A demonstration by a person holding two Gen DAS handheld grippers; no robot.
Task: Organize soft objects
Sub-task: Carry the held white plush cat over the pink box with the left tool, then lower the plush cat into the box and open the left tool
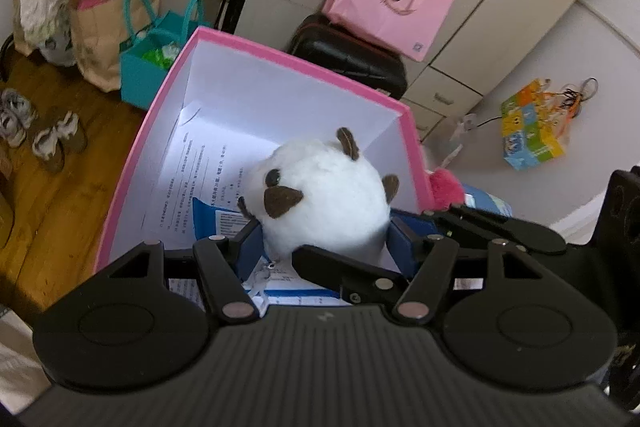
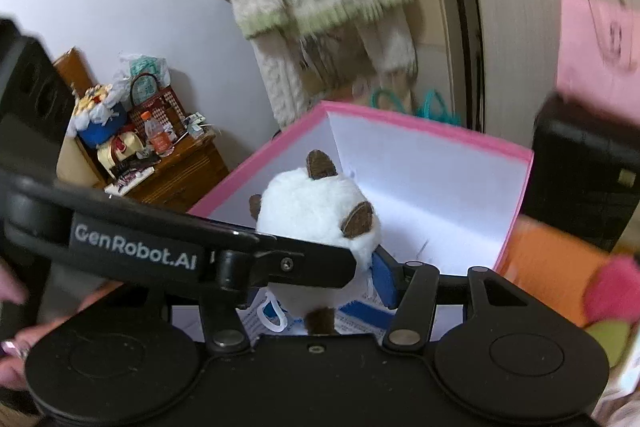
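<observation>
A round white plush toy (image 1: 324,203) with brown ears and nose sits between the blue pads of my left gripper (image 1: 326,239), over the open pink box (image 1: 280,57). In the right wrist view the same plush (image 2: 316,211) sits between the pads of my right gripper (image 2: 320,275), with the left gripper's arm (image 2: 256,255) crossing in front. Both grippers press on the plush from its sides. The box (image 2: 420,129) has white walls and holds printed papers (image 1: 192,171) and a blue packet (image 1: 218,219).
A pink fluffy toy (image 1: 446,189) lies just right of the box, also in the right wrist view (image 2: 612,291). A black case (image 1: 348,59) with a pink bag (image 1: 388,3) stands behind. A teal bag (image 1: 152,63) and shoes (image 1: 52,143) are left.
</observation>
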